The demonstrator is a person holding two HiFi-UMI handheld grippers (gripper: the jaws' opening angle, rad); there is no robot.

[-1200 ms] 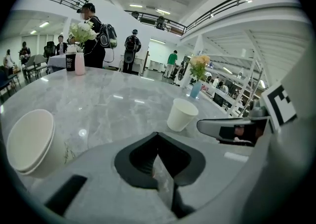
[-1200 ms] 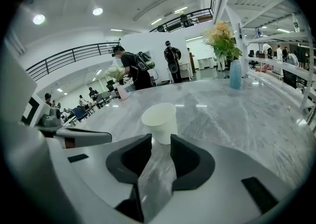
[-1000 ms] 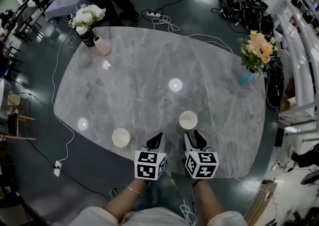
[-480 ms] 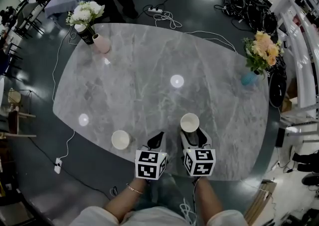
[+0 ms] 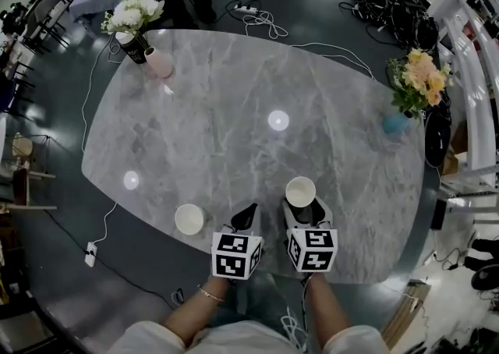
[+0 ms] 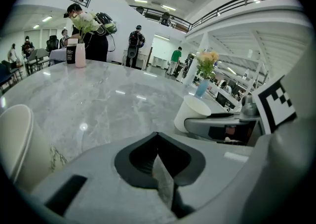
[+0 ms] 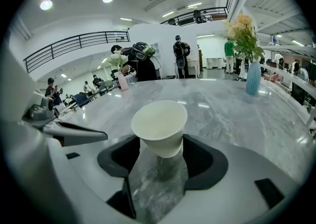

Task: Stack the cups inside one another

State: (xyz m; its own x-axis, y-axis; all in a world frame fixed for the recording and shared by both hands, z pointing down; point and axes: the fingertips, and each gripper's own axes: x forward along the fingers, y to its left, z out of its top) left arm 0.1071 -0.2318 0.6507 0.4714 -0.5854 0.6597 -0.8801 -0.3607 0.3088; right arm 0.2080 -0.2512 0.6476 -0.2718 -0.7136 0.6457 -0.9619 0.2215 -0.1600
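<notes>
Two white cups stand upright on the grey marble desk (image 5: pixel 234 111), well apart from each other and both near the edge closest to the person. The right cup (image 5: pixel 300 190) stands between the fingers of the right gripper (image 5: pixel 306 214). These fingers have just been opening and are now spread wide, one on each side of the lower part of the cup. In the right gripper view a thin strip of desk shows between the left finger and the cup base. On the other side I cannot say for sure if the pad touches the wall, but it does not seem to press. This cup rests on the desk with its mouth up, and it is empty.

The left cup (image 5: pixel 189 218) stands to the left of the left gripper (image 5: pixel 246 214), near it but not touching. The fingers of the left gripper are closed together, tip against tip, and nothing is between them. The two grippers are just beside each other, both pointing forward and down over the desk.

At the far left corner of the desk a dark vase with white flowers (image 5: pixel 132 21) and a pink vase (image 5: pixel 160 65) stand just beside each other. Near the right edge is a blue vase with orange flowers (image 5: pixel 419 79).
</notes>
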